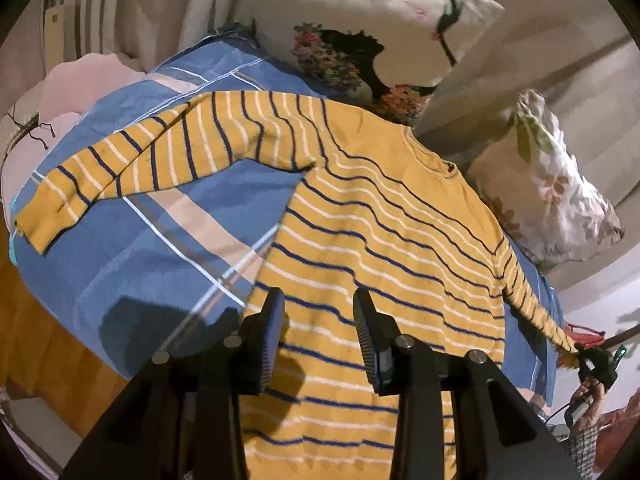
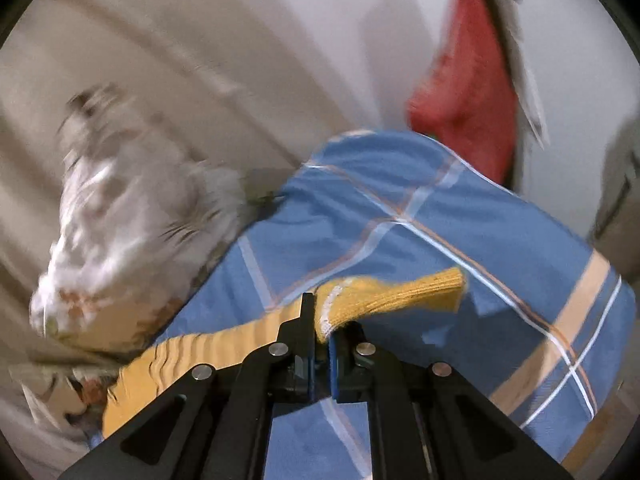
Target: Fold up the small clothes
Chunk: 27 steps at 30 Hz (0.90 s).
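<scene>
A yellow sweater point(image 1: 384, 240) with navy and white stripes lies spread flat on a blue checked bedspread point(image 1: 132, 248). Its left sleeve point(image 1: 132, 160) stretches out toward the bed's left edge. My left gripper point(image 1: 320, 312) hovers over the lower body of the sweater, its jaws apart with nothing between them. My right gripper point(image 2: 320, 322) is shut on the cuff of the right sleeve point(image 2: 384, 294), which sticks out past the fingers. In the left wrist view that sleeve point(image 1: 532, 304) runs taut to the right gripper point(image 1: 596, 360) at the far right, lifted off the bed.
A floral pillow point(image 1: 360, 28) and a second crumpled pillow point(image 1: 552, 192) lean against the beige headboard point(image 1: 560, 80) behind the sweater. A red cloth point(image 2: 464, 80) hangs beyond the bed corner. The wooden bed frame point(image 1: 48, 340) shows at lower left.
</scene>
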Tool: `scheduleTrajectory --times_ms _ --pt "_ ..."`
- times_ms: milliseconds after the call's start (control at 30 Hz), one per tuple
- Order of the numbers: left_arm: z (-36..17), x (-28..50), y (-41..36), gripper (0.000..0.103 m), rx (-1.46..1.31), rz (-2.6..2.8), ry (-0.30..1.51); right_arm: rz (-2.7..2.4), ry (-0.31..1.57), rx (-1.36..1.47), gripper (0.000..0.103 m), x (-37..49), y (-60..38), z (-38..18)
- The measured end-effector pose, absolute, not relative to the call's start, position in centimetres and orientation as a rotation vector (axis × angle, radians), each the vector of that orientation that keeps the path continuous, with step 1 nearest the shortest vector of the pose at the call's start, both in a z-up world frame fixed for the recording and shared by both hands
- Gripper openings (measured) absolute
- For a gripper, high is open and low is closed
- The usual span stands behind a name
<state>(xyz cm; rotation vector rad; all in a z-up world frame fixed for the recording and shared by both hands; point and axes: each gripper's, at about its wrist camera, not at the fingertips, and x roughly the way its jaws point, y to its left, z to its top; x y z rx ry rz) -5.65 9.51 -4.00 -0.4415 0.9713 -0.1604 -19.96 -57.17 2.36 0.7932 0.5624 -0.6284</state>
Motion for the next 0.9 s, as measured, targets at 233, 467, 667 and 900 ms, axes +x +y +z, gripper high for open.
scheduleTrajectory --times_ms 233,467,667,900 --pt "-5.0 -2.7 13.4 0.034 -0.476 -0.169 0.980 -0.270 0.676 0.547 0.005 -7.7 -41.1 5.5" --pt "-6.3 -0.1 17.8 0.034 -0.498 -0.166 1.004 0.128 0.855 0.300 0.005 4.2 -19.9 1.8" --pt "-7.2 1.3 20.6 0.034 -0.509 -0.154 1.017 0.209 0.999 0.190 0.006 9.1 -11.0 -5.3" --pt "-8.5 2.2 22.9 0.034 -0.531 -0.129 1.041 0.209 0.993 0.014 0.010 10.6 -6.7 -6.9"
